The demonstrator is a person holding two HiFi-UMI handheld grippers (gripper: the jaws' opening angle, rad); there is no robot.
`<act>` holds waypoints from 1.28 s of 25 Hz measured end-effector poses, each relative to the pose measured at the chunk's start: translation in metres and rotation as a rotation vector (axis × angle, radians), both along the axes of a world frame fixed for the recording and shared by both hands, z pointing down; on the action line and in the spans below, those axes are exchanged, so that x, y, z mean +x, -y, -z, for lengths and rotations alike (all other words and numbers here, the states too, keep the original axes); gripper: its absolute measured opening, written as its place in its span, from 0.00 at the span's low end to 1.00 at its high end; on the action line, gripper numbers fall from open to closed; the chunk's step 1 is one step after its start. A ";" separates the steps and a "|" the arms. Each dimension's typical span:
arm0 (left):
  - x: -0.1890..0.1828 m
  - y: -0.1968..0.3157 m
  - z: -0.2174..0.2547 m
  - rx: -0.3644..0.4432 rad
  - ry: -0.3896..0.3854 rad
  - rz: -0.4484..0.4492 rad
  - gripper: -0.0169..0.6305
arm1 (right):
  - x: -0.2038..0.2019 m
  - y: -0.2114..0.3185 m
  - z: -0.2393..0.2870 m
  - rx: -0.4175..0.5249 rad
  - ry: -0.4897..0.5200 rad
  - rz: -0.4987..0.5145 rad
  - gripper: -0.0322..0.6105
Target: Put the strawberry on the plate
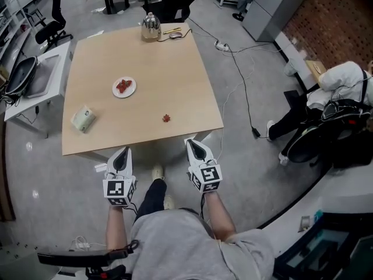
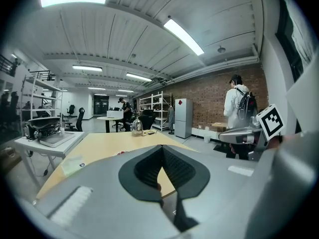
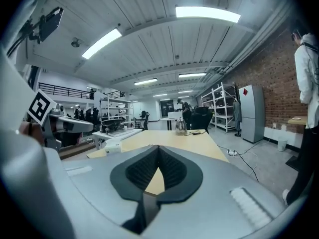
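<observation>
A small red strawberry (image 1: 166, 118) lies on the wooden table (image 1: 169, 69), near its front edge. Further back and left stands a white plate (image 1: 124, 87) with red strawberries on it. Both grippers hang in front of the table's near edge, over the floor. My left gripper (image 1: 123, 151) is shut with nothing in it, its tips meeting (image 2: 160, 148) over the table's edge. My right gripper (image 1: 194, 142) is shut and empty too, with the tips closed (image 3: 158, 147). The loose strawberry sits ahead of the right gripper, slightly to its left.
A small green and white packet (image 1: 83, 119) lies at the table's left front. A silver kettle (image 1: 151, 27) and a few small items stand at the far edge. A white side table (image 1: 44, 74) adjoins the left; cables (image 1: 239, 80) cross the floor at right.
</observation>
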State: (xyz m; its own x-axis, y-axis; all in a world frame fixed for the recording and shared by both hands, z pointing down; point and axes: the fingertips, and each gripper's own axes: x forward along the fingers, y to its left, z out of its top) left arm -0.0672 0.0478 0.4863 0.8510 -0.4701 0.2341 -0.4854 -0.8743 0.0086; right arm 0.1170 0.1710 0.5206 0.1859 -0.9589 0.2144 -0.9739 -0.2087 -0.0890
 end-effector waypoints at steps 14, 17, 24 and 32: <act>0.021 0.064 -0.071 -0.084 0.107 -0.004 0.06 | 0.031 0.062 -0.063 -0.125 0.034 0.005 0.06; 0.025 0.069 -0.085 -0.113 0.128 -0.009 0.06 | 0.035 0.071 -0.078 -0.155 0.050 0.013 0.06; 0.035 0.086 -0.111 -0.153 0.169 -0.015 0.06 | 0.041 0.093 -0.109 -0.205 0.081 0.035 0.06; 0.049 0.098 -0.135 -0.180 0.205 -0.030 0.06 | 0.048 0.115 -0.144 -0.256 0.126 0.056 0.06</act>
State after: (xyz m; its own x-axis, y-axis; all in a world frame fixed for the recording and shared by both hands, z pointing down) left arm -0.0185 -0.0504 0.6213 0.7904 -0.3803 0.4802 -0.4667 -0.8817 0.0699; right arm 0.1649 0.0558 0.6642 0.0904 -0.8786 0.4689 -0.9693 -0.1857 -0.1612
